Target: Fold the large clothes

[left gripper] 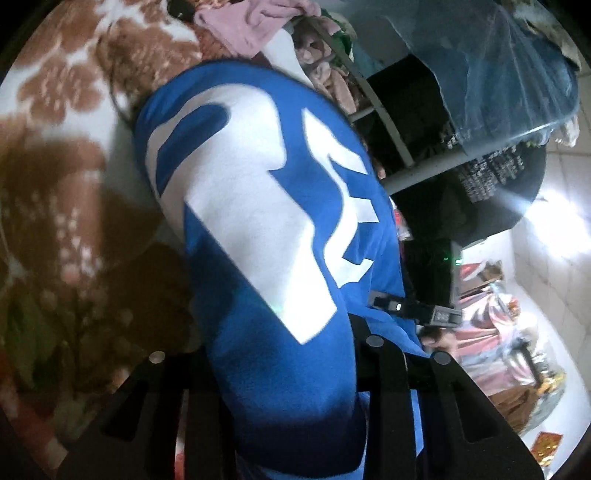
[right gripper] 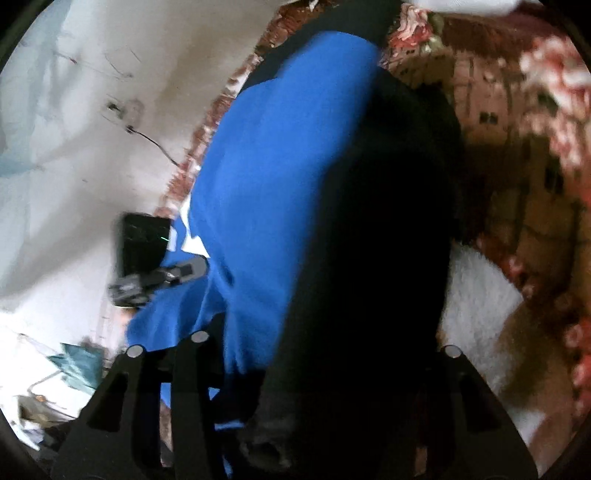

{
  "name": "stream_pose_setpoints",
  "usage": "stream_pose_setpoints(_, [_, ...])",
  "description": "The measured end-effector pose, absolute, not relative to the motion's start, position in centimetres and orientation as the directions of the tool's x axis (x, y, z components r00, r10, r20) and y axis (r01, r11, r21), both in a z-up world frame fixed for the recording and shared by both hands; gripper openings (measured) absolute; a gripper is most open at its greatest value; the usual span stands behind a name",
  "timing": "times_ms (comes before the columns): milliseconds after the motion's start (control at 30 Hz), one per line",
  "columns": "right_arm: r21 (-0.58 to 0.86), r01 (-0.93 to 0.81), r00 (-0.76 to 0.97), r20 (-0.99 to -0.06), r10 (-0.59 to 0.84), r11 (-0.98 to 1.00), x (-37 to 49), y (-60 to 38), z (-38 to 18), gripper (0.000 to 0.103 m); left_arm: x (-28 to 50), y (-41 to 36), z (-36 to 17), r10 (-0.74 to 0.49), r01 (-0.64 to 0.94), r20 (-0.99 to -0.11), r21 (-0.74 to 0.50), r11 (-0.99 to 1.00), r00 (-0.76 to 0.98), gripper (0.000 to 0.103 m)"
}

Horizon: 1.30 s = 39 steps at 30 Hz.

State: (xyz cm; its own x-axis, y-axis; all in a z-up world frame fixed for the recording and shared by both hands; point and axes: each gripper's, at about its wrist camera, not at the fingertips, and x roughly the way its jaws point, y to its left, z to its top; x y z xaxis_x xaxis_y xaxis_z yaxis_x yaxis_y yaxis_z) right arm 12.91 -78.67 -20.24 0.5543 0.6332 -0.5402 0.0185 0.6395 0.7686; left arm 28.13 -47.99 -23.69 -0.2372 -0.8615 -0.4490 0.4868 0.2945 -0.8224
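A blue garment (left gripper: 258, 236) with a large white print fills the left wrist view. It runs from the floral bedspread (left gripper: 55, 155) down into my left gripper (left gripper: 280, 350), whose fingers are shut on a thick fold of it. In the right wrist view the same blue garment (right gripper: 266, 177) shows a black part (right gripper: 376, 229) beside the blue, and both bunch between the fingers of my right gripper (right gripper: 314, 347), which grips them. Each view shows the other gripper at the cloth's side edge: the right gripper (left gripper: 417, 314) and the left gripper (right gripper: 159, 277). The pads are hidden by cloth.
A pink cloth (left gripper: 251, 22) and other clothes lie piled at the bed's far end. A metal bed frame (left gripper: 388, 125) and dark shelves stand to the right, with a cluttered floor (left gripper: 517, 350) below. A white wall (right gripper: 74, 147) runs along the bed, and a white fluffy patch (right gripper: 480, 295) lies on the bedspread.
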Motion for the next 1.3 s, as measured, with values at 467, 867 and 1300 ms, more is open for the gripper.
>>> stream_pose_setpoints(467, [0.585,0.142,0.658,-0.658,0.366,0.798,6.5,-83.2,-13.2,0.099,26.9,-41.7,-16.1,-0.69,0.756,-0.72,-0.41,0.51,0.076,0.098])
stream_pose_setpoints(867, [-0.017,0.341,0.707,-0.655,-0.268,0.94,17.1,-71.0,-3.7,0.099,18.3,-51.1,-11.0,-0.666,0.867,-0.641,-0.002,0.498,0.381,0.098])
stream_pose_setpoints(1300, [-0.013,0.393,0.59,-0.764,-0.263,0.92,18.7,-76.9,-15.2,0.098,15.3,-51.1,-16.0,-0.644,0.887,-0.695,-0.022,0.462,0.318,0.098])
